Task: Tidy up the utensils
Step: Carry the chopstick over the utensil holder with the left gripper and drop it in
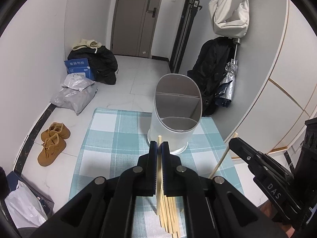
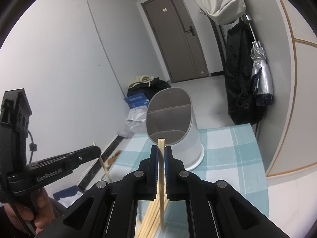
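left gripper (image 1: 159,145) marked "genrobot.ai", right gripper (image 2: 161,149) "das", jaws each clamping one chopstick (image 1: 158,159)

Pale wooden chopsticks (image 1: 168,214), matt white plastic holder (image 1: 170,134), woven checked cloth (image 1: 111,138)

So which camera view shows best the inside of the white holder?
The left wrist view: it looks down into the holder, so the dividers and the empty compartments show. The right wrist view sees the holder from lower, with less of its inside.
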The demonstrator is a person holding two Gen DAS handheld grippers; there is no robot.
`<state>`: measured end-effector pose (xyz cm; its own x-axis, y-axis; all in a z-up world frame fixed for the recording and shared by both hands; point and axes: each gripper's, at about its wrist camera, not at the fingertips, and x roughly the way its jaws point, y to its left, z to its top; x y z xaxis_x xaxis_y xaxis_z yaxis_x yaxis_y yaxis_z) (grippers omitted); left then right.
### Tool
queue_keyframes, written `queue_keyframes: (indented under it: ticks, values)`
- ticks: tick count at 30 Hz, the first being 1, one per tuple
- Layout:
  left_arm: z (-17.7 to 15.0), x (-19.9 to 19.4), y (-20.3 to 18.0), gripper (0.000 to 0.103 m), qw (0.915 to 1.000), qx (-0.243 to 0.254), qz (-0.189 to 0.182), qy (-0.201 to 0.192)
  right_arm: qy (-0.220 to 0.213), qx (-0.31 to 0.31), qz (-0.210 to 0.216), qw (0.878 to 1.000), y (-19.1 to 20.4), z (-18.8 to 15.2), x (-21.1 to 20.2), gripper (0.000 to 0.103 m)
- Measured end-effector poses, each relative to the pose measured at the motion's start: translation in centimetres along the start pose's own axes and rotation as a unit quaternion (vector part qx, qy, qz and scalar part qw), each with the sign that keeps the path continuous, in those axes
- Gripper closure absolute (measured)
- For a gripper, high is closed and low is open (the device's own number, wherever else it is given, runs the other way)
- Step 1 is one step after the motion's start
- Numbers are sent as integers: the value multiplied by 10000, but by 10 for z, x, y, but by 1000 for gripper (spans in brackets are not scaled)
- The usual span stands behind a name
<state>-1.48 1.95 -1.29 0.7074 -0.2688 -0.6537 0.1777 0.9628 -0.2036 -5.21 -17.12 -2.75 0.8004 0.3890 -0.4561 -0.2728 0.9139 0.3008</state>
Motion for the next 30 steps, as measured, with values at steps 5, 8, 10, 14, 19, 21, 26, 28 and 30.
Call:
queue_keyframes:
  ticks: [5,8,10,14,19,21,26,28,30]
  values:
    - [3,-6,-6,103,9998,152,-119,64,-158,-81,32,9998,7,6,-6,98]
    - [8,-9,-8,103,9996,194,-171,95,-214,-77,57,9997,10,11,-8,98]
    - [13,-12,-9,103,9995,172,-255,95,-238,-39,91,9997,11,15,-9,98]
    - [33,-20,-11,103,9992,108,-383,21,-307,-6,150,9994,12,31,-13,98]
    - [65,-26,-15,103,9987,64,-483,-179,-407,16,234,9989,13,63,-16,98]
    - [82,-28,-15,103,9981,-1,-558,-253,-466,-18,254,9986,13,80,-16,98]
    - [121,-25,-17,103,9967,-85,-688,-415,-639,-204,301,9973,18,124,-14,98]
    - [136,-21,-18,103,9964,-90,-697,-465,-710,-322,279,9966,18,141,-11,98]
    - [146,-15,-18,103,9964,-126,-697,-471,-767,-394,274,9959,16,159,-5,98]
